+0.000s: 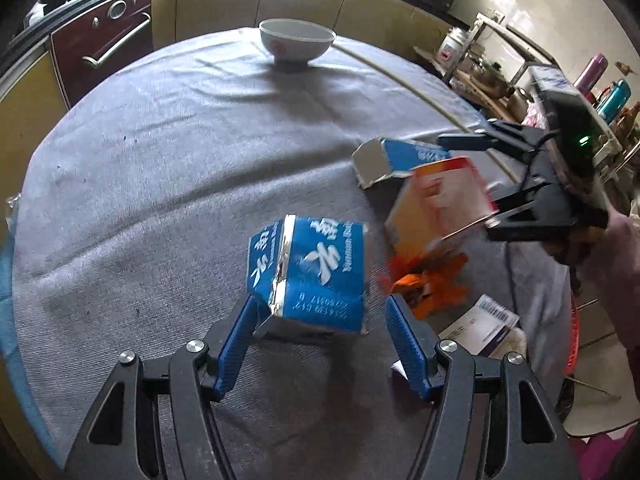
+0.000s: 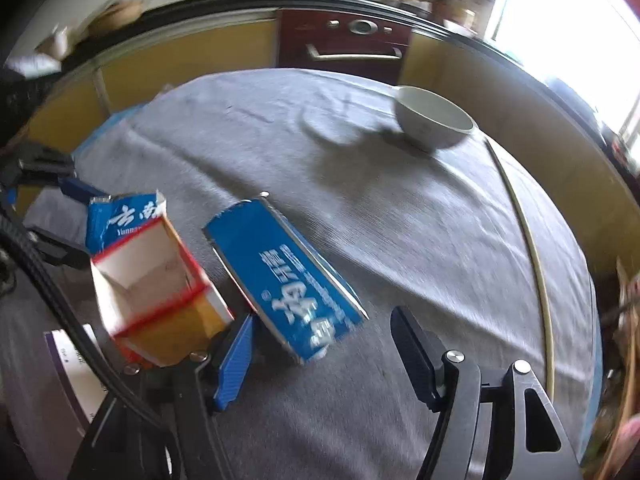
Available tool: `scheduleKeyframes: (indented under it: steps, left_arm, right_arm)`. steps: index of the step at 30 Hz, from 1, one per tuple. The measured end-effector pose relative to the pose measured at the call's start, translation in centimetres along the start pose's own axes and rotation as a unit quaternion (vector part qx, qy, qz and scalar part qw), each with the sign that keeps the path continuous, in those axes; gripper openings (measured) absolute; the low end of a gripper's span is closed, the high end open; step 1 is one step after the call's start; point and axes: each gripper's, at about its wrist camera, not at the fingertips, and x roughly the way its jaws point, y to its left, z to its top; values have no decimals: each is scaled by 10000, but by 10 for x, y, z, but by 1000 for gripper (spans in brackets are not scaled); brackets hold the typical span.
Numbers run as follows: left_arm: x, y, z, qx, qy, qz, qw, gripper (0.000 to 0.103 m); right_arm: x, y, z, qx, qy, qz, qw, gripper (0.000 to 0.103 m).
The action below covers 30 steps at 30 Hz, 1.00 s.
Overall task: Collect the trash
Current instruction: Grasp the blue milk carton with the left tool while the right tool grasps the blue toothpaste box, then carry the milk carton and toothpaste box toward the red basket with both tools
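An upright blue carton (image 1: pixel 308 272) stands on the grey tablecloth (image 1: pixel 160 184) between the fingers of my left gripper (image 1: pixel 322 299). That gripper is open, with a gap showing at the right pad. A second blue carton (image 2: pixel 288 280), flattened, lies between the fingers of my right gripper (image 2: pixel 322 316), which is also open, no pad on the carton. An orange and red box (image 2: pixel 152 292) with an open white inside hangs tilted and blurred just outside the right gripper's left finger (image 2: pixel 236 356). In the left wrist view this orange box (image 1: pixel 440 208) covers part of the right gripper.
A white bowl (image 1: pixel 296 40) stands at the far side of the table, a thin stick (image 2: pixel 532 240) lying near it. An orange wrapper (image 1: pixel 424 284) and a barcoded box (image 1: pixel 480 320) lie low beside a red basket rim (image 1: pixel 572 340). Cabinets and an oven (image 2: pixel 352 40) stand behind.
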Motion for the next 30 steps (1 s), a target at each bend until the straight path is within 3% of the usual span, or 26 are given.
scheduleKeyframes:
  steps: [4, 10, 14, 15, 17, 22, 25, 30]
  left_arm:
    - [2, -12, 5, 66, -130, 211, 9997, 78]
    - [22, -18, 4, 274, -44, 757, 9967, 78]
    - [24, -18, 1, 365, -173, 894, 9952, 78]
    - [25, -18, 0, 370, -218, 913, 9949, 73]
    - [25, -19, -4, 375, -244, 995, 9940, 67]
    - [18, -18, -12, 126, -321, 1056, 9938, 65]
    - [5, -21, -24, -42, -413, 1064, 9935, 65]
    - [-32, -38, -50, -168, -799, 1172, 9897, 65]
  right_arm:
    - [13, 2, 6, 221, 4, 222, 9995, 68]
    - [10, -12, -3, 1009, -95, 251, 9945, 52]
    - [-1, -28, -20, 1799, -91, 556, 9821, 50]
    - [-4, -31, -25, 1975, -89, 629, 9782, 50]
    - [-9, -36, -37, 2353, -91, 814, 9685, 50]
    - [-27, -42, -72, 3309, -216, 1463, 9320, 49]
    - [-41, -40, -100, 3862, -366, 1949, 9009, 50]
    - [-69, -25, -143, 4424, -585, 2417, 8617, 49]
